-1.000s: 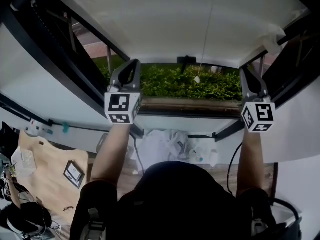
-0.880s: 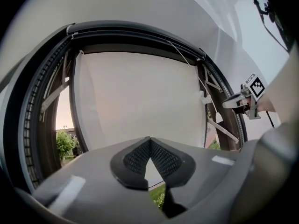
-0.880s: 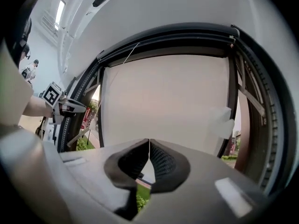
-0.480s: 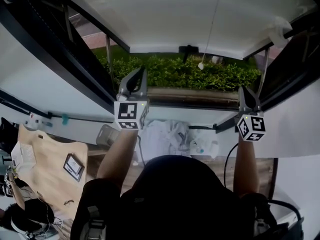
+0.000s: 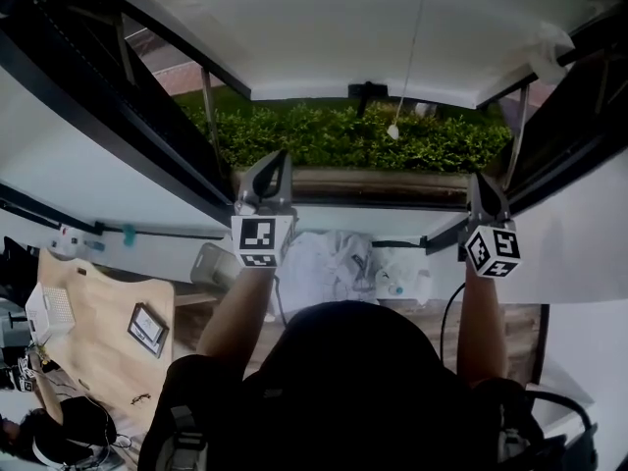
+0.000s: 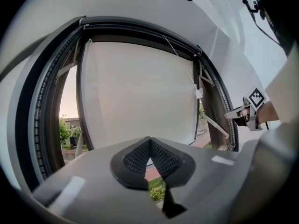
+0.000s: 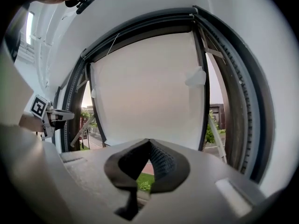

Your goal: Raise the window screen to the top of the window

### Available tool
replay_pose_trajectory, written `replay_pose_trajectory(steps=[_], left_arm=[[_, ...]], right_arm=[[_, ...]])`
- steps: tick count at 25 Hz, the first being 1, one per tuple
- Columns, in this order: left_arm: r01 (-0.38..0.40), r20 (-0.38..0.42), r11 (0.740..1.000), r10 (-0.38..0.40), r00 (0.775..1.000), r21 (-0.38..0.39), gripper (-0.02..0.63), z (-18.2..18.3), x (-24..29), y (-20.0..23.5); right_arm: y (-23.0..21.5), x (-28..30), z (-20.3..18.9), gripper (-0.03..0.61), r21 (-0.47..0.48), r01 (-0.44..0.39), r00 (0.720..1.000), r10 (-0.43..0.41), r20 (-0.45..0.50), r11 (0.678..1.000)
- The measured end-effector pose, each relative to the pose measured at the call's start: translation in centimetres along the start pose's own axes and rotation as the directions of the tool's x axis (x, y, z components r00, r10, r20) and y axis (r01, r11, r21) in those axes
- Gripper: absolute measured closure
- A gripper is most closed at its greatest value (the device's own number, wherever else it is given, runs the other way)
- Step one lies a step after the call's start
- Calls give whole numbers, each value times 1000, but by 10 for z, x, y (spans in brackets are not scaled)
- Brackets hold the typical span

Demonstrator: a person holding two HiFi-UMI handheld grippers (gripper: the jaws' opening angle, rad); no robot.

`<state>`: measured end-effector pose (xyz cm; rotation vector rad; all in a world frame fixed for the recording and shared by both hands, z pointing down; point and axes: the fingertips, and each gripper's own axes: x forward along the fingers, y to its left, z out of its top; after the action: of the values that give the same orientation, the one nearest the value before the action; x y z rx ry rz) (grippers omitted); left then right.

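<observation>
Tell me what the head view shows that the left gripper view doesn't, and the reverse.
Only the head view: the person's forearms, the left gripper seen from outside, a wooden board and crumpled white material below the sill.
Only the left gripper view: that gripper's pads meeting with nothing between them, and the top of the window frame.
Both: the white screen, partly raised, the hedge under it, and the right gripper.

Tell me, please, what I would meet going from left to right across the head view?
Wooden board → left hand-held gripper → cord pull → right hand-held gripper.
</observation>
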<state>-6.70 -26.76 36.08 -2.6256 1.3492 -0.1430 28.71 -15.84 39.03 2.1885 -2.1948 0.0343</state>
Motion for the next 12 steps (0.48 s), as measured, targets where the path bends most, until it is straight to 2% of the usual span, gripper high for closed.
replay_pose_trajectory(steps=[12], left_arm=[[11,10,1000,-10,1000,-9,607,-2,8,4]], right_arm=[[16,10,-1,578,-32,-27,999,26,-19,999]])
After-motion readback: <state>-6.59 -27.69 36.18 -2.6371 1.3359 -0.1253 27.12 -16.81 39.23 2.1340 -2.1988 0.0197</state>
